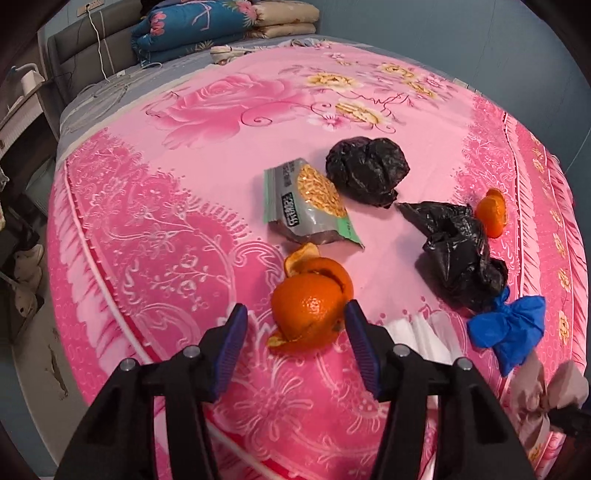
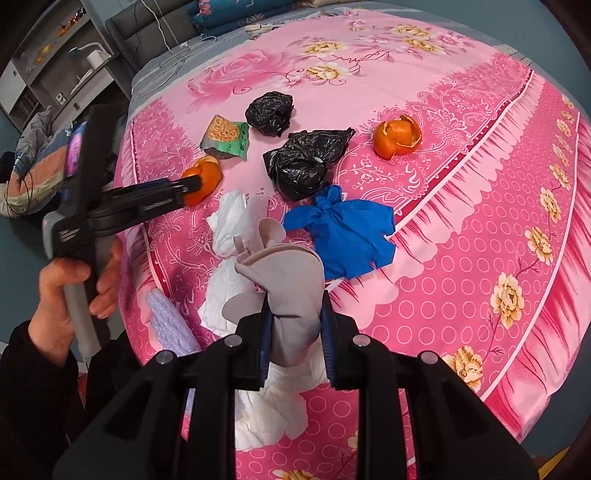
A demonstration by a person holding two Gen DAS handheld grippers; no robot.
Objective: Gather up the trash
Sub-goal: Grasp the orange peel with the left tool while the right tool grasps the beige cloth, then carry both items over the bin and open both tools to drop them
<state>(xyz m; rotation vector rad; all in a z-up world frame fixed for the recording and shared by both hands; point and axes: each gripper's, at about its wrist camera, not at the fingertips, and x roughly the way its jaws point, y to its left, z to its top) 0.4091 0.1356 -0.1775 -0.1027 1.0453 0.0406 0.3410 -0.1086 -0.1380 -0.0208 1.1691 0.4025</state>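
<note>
Trash lies on a pink flowered bedspread (image 1: 207, 177). My left gripper (image 1: 295, 325) is open, its jaws either side of an orange peel (image 1: 312, 302), which also shows in the right wrist view (image 2: 208, 175). My right gripper (image 2: 295, 325) is shut on a beige-grey bag (image 2: 291, 280), held above white crumpled tissue (image 2: 236, 221). A snack wrapper (image 1: 310, 203), two black plastic bags (image 1: 367, 168) (image 1: 458, 251), a blue knotted bag (image 1: 511, 328) and a second orange peel (image 1: 491, 214) lie further on.
Folded quilts (image 1: 207, 29) and a grey headboard (image 1: 88, 48) stand at the far end. A shelf unit (image 2: 55, 70) is left of the bed. A purple bubble-wrap piece (image 2: 170, 321) lies at the bed's near edge. The floor (image 1: 33, 350) drops off to the left.
</note>
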